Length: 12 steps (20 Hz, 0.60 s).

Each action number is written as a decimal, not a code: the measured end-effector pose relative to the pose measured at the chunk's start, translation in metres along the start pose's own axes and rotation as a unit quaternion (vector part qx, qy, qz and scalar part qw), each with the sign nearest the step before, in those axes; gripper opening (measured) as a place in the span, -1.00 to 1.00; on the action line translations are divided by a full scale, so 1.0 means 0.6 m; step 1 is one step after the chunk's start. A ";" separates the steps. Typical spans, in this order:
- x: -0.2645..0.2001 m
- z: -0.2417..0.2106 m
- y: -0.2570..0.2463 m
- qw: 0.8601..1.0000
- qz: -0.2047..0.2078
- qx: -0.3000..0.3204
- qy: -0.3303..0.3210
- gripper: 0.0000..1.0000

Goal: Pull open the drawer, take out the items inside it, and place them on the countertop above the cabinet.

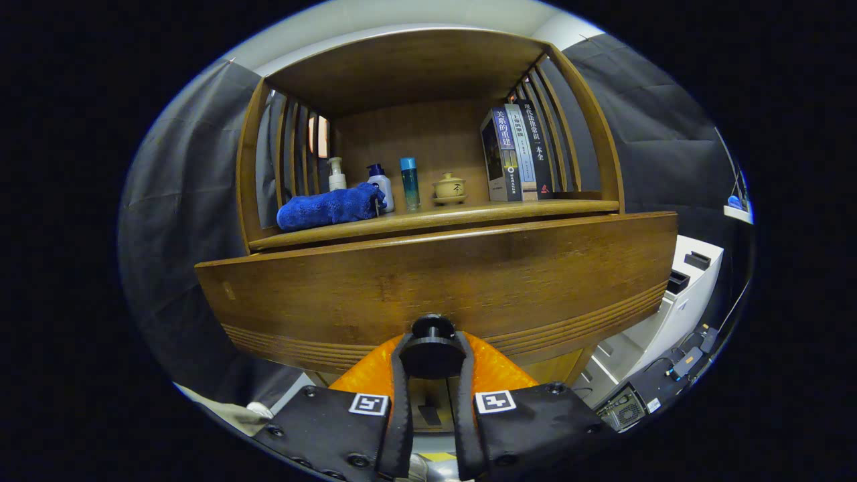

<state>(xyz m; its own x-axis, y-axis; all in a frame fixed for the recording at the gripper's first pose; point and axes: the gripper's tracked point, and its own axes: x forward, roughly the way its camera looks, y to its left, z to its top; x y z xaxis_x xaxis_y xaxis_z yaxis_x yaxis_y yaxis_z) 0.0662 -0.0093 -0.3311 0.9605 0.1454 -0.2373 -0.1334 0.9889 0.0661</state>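
Note:
A wide wooden drawer front [435, 281] stands just ahead of me, with grooved lines along its lower edge. Its round dark knob [432, 348] sits between my two fingers, and my gripper [432, 358] is shut on that knob. Above the drawer runs the wooden countertop [509, 209] of the cabinet. On it lie a blue cloth [328, 207], a white pump bottle [337, 174], a white bottle with a dark cap [381, 187], a teal bottle [409, 183], a small lidded ceramic jar [449, 188] and three upright books [515, 155]. The inside of the drawer is hidden.
Slatted wooden sides [288, 154] and a top board enclose the countertop shelf. A white cabinet [683, 294] stands to the right of the drawer, with black electronics and cables [669, 375] on the floor below it.

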 end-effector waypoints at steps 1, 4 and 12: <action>-0.008 -0.001 0.000 1.000 -0.001 -0.002 -0.002 -0.32; -0.033 -0.014 -0.001 1.000 -0.004 -0.001 0.000 -0.32; -0.085 -0.025 0.001 1.000 0.004 -0.013 -0.006 -0.33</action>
<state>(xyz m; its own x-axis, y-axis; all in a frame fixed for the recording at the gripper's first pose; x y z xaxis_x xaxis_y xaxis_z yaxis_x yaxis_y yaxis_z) 0.0134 -0.0155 -0.3336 0.9624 0.1530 -0.2244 -0.1470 0.9882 0.0434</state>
